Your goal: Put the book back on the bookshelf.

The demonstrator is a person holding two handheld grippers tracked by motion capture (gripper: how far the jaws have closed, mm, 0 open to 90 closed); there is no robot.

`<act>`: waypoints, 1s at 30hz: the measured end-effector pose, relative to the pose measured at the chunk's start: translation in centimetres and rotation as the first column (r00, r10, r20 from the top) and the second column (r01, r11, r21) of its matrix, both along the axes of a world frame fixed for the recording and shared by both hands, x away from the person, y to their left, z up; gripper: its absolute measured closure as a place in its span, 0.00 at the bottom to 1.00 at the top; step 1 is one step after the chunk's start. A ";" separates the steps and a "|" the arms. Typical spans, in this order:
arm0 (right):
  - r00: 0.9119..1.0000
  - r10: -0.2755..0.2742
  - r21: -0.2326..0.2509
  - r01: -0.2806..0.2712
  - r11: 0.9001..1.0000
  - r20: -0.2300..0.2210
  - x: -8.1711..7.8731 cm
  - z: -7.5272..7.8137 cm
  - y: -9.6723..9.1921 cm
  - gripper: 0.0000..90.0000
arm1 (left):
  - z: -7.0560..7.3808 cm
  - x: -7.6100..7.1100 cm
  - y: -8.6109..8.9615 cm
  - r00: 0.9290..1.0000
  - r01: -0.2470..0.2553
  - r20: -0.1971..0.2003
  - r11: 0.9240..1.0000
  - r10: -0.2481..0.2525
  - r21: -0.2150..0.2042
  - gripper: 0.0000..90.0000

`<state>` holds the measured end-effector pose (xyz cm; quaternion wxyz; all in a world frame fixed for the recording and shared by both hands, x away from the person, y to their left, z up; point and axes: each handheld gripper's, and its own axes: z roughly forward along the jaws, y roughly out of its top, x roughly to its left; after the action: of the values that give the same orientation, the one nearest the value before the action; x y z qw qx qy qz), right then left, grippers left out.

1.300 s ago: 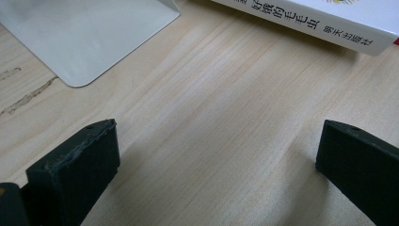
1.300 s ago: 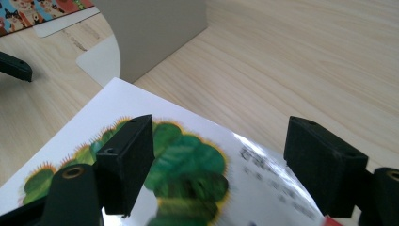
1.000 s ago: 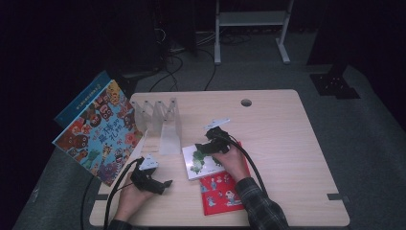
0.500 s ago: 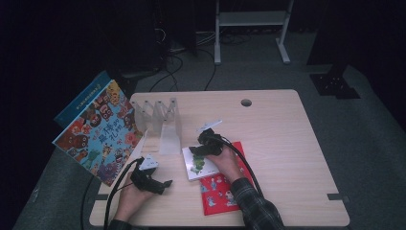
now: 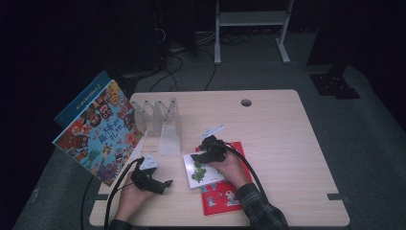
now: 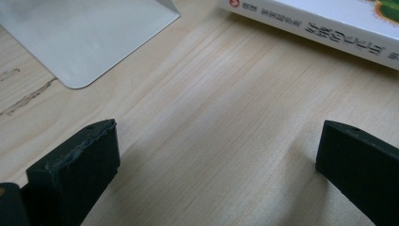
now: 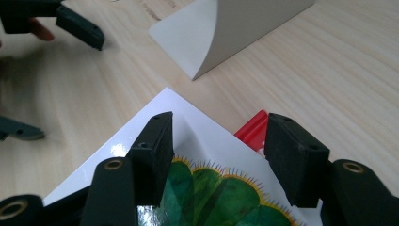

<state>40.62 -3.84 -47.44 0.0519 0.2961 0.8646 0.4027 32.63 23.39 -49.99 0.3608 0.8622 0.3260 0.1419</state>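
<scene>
The bench [image 5: 287, 143] is a pale wooden top. A large picture book [image 5: 98, 132] with bright monsters leans at its left edge, beside a clear rack [image 5: 158, 115] of upright dividers. Nearer the person, a white book [image 5: 203, 170] with a green picture on its cover lies flat on a red book [image 5: 222, 194], overlapping its upper left part.

The right tongs [image 7: 219, 150] hang over the white book's far corner, jaws about half open and just narrowed, gripping nothing; whether the tips touch the cover I cannot tell. The left tongs [image 6: 211, 165] rest low on bare wood just left of the white book, jaws wide apart and empty.

The step in hand looks like taking up the white book. Next, 1 jaw probably needs to slip under that corner so the 2 can pinch it.
</scene>
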 end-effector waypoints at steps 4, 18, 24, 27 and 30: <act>1.000 0.028 0.000 -0.028 1.000 0.007 -0.8 -0.1 -0.1 0.46 | 0.4 0.2 -0.3 1.000 0.025 -0.019 1.000 -0.025 -0.019 0.00; 0.998 0.058 -0.002 -0.058 0.998 0.017 -2.3 0.5 -0.5 0.43 | 2.4 1.3 -3.8 0.987 0.150 -0.051 0.987 -0.153 -0.058 0.00; 0.997 0.056 -0.005 -0.055 0.998 0.050 -3.6 1.7 -2.2 0.46 | 3.1 2.2 -4.8 0.983 0.170 -0.054 0.983 -0.174 -0.067 0.00; 0.998 0.047 0.007 -0.047 0.999 0.052 -4.4 1.9 -3.7 0.52 | 3.1 2.6 -5.3 0.981 0.180 -0.065 0.982 -0.183 -0.061 0.00; 0.998 0.038 0.024 -0.039 0.999 0.052 -5.3 2.1 -5.3 0.57 | 3.1 3.0 -5.7 0.978 0.192 -0.073 0.980 -0.196 -0.049 0.00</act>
<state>35.31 -9.11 -45.30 0.0628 0.2694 0.8635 0.4217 35.68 17.67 -46.89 0.3778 0.8871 0.2570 0.0655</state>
